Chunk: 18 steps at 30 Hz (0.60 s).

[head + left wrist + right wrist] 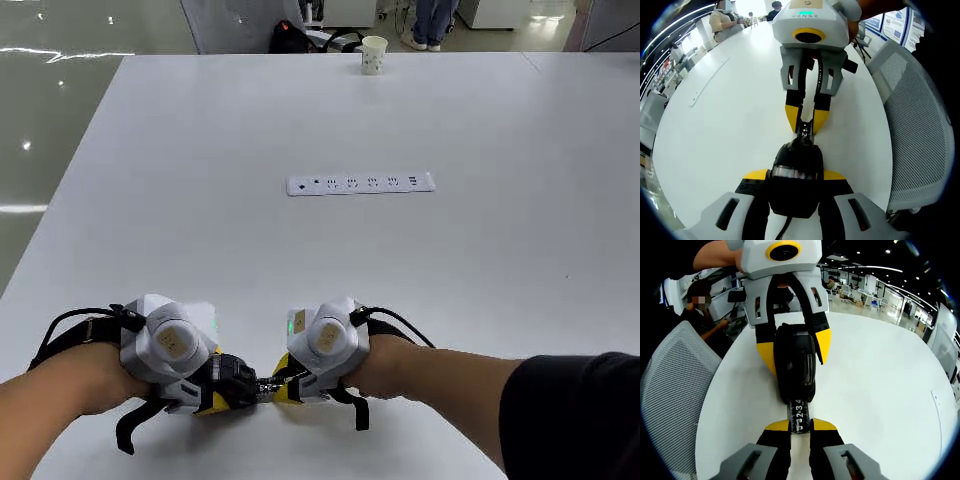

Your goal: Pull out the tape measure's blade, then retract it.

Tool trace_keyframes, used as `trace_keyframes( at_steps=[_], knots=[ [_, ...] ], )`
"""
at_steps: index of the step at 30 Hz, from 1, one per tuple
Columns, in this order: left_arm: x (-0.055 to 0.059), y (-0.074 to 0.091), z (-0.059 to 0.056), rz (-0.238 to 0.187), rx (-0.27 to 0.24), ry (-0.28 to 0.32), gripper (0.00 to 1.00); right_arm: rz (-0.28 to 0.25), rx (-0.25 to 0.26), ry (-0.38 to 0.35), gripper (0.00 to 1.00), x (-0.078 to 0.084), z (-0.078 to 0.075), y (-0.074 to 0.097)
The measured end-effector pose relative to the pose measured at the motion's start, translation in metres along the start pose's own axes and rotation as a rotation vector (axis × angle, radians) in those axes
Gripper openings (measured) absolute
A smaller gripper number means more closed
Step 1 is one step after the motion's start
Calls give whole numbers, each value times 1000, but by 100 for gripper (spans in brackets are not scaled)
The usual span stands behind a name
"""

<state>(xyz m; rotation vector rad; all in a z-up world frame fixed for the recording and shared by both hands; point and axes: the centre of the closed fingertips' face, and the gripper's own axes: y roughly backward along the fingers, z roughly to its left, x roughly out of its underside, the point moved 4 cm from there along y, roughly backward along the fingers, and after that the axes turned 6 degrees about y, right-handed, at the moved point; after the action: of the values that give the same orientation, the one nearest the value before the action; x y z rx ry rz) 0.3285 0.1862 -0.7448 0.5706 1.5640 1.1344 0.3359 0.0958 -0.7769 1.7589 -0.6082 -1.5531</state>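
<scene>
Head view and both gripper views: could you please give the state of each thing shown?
Left gripper: shut on the black tape measure case.
Right gripper: shut on the dark numbered blade.
Blade: pulled out a short way.
White power strip: lying flat, sockets empty.
White paper cup: upright.

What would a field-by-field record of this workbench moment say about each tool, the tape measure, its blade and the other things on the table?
left tool: shut on the tape measure, gripping its black case
right tool: shut on the blade, near its end
blade: a short length out, numbers showing, running from case to right tool
tools: facing each other, close together, near the front edge of the table
table: white
also on table: power strip mid-table; paper cup near the far edge
</scene>
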Motion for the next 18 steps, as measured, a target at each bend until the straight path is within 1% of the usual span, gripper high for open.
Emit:
trace_keyframes(
  at_steps=[4,12,18],
  knots=[
    [0,0,0,-9,-4,-3,32,5,-4,-8,9,3,0,2],
    [0,0,1,-13,12,5,32,16,0,-10,9,8,0,6],
    [-1,0,1,-11,9,4,32,12,-2,-15,9,11,0,10]
  ],
)
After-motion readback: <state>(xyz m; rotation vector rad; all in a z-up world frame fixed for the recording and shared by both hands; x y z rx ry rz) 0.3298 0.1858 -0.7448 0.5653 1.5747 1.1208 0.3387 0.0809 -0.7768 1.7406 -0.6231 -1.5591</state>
